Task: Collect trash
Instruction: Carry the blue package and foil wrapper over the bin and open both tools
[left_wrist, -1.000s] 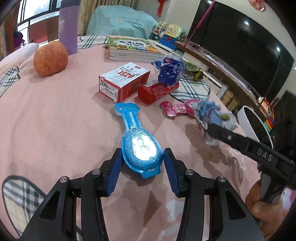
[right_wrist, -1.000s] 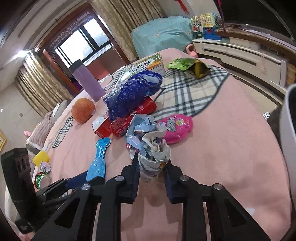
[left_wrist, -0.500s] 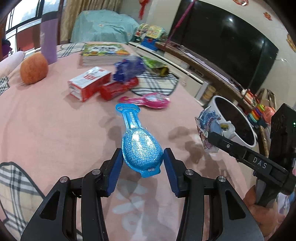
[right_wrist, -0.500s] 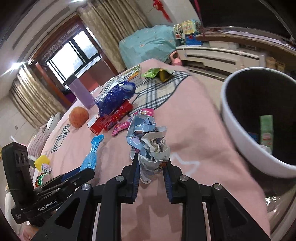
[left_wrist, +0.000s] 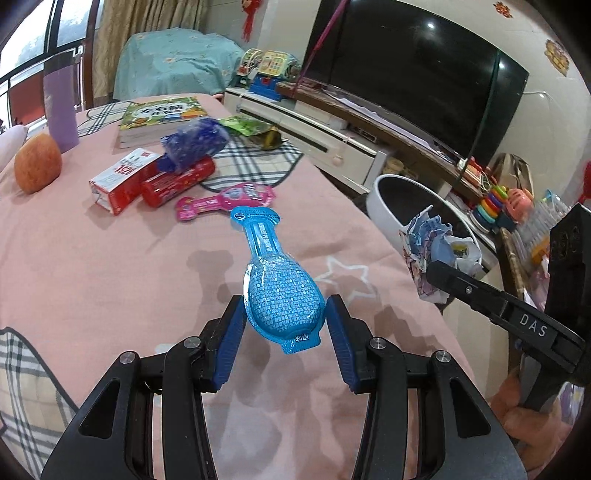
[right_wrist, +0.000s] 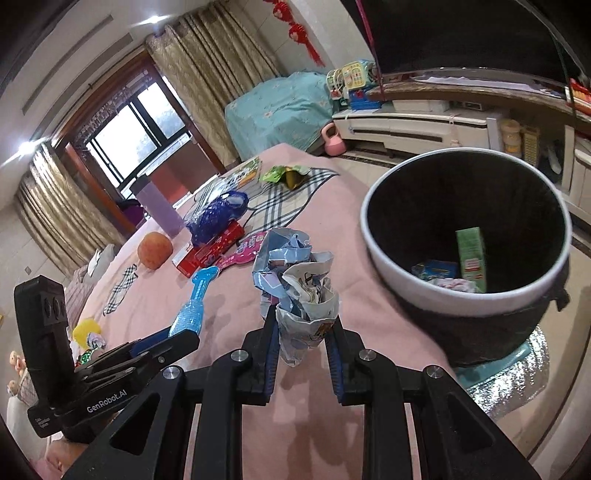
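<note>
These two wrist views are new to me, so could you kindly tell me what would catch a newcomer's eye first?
Most striking is the shiny blue spoon-shaped packet pinched in the left claw, held above the pink tablecloth. Next comes the crumpled paper wad gripped in the right claw, close to the white-rimmed trash bin that stands just off the table edge and already holds a green carton.

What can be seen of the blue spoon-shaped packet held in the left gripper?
The blue packet is glossy plastic blister packaging: a bulging oval body with a fine printed grid, a narrow neck with white lettering and a flared flat tab at the far end. The left gripper clamps its oval body between blue-padded fingers, holding it lifted above the pink tablecloth, neck pointing away. A small labelled tab hangs at its near end.
</note>
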